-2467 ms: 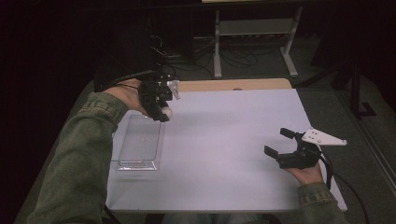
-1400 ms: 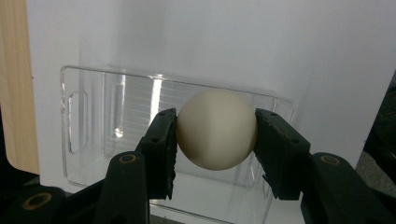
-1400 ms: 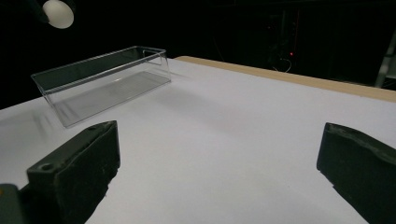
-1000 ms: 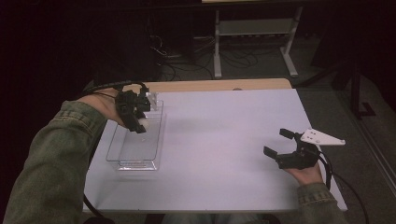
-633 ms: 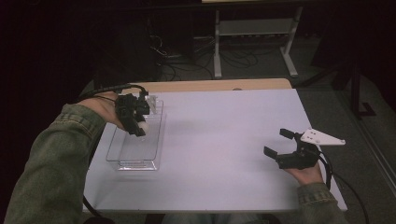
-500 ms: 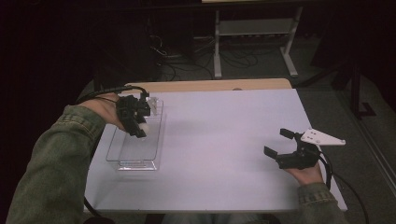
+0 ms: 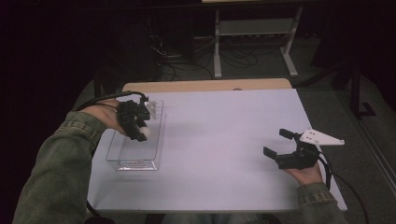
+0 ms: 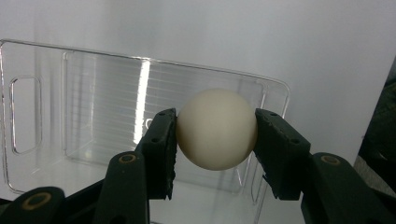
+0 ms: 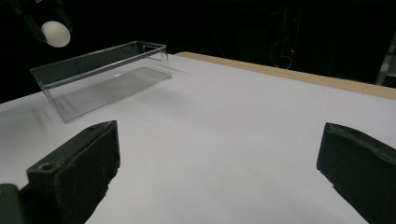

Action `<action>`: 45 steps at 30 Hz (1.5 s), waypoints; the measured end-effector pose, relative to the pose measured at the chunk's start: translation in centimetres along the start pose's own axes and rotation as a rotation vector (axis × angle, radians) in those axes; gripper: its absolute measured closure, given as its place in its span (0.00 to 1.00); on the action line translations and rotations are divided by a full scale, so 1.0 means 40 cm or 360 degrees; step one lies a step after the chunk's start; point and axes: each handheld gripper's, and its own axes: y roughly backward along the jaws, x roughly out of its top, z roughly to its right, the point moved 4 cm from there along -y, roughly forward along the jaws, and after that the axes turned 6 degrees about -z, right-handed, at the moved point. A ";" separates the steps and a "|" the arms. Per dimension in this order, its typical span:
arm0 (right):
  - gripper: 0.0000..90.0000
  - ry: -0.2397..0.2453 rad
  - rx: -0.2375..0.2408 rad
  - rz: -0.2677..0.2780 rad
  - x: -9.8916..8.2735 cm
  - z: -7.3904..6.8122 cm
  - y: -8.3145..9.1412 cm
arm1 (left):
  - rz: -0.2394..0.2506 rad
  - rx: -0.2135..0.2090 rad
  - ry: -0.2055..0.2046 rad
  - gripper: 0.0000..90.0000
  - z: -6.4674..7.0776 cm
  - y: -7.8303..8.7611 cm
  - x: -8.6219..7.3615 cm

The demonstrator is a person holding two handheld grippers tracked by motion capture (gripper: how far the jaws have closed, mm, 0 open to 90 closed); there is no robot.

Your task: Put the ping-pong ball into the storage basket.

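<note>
A: Where's the ball [image 8: 216,129] right now?
B: Pinched between the two black jaws of the left gripper [image 7: 135,122], pads pressed on either side of it. In the high view that's at about nine o'clock on the white table [image 7: 224,140], held above the clear plastic tray [image 7: 122,154].
A: Is the ball touching the tray?
B: No, the right gripper view shows it hanging in the air above the tray's far end, clear of the rim.
A: Anything inside the tray?
B: From the left gripper view you look straight through its ribbed bottom to the table.
A: And the other hand?
B: The right gripper [image 7: 280,145] sits at about four o'clock, well apart from the tray, with its jaws spread wide and nothing between them but bare tabletop
</note>
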 end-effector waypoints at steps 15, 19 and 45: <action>0.00 -0.0002 -0.0002 -0.0013 -0.002 0.000 -0.002 | 0.0009 -0.0021 0.0013 0.56 0.000 -0.041 -0.011; 0.00 -0.0001 -0.0002 -0.0014 -0.003 0.000 -0.002 | 0.0015 -0.0034 0.0019 0.56 0.000 -0.052 -0.013; 0.00 0.0008 -0.0006 -0.0026 -0.005 -0.001 -0.003 | -0.0010 -0.0083 0.0018 0.56 -0.004 -0.134 -0.012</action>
